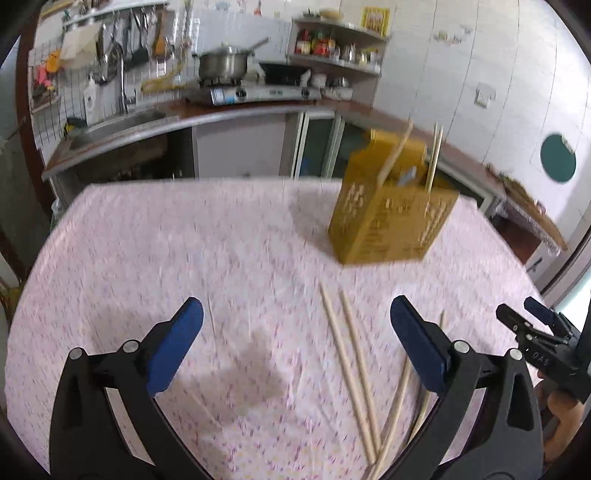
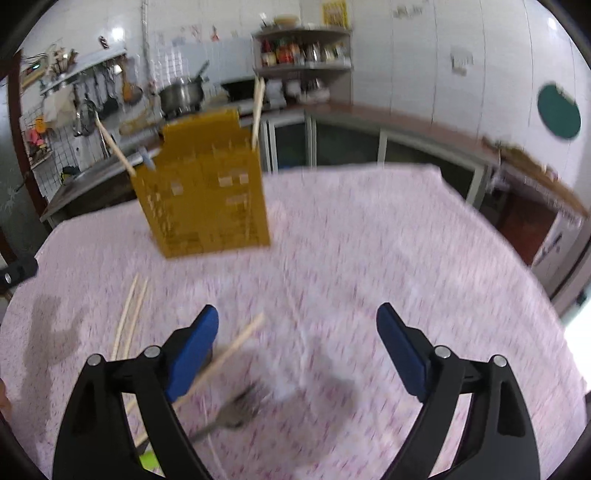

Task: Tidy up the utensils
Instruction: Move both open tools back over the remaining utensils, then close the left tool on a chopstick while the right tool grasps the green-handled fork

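Fingers of the left gripper (image 1: 295,347) and right gripper (image 2: 297,349) spread wide, empty, hovering level above the desk (image 1: 184,251). Loose chopsticks (image 1: 351,362) and a fork (image 2: 236,410) lie near (blurred); the yellow utensil holder (image 1: 391,218) stands farther back, holding chopsticks.

**Only one short marking is legible**

On the black plastic body of the right gripper (image 1: 532,325), seen in the left wrist view, small pale letters read about "DAS". The yellow framed wall sign (image 1: 375,19) carries print too blurred to read.
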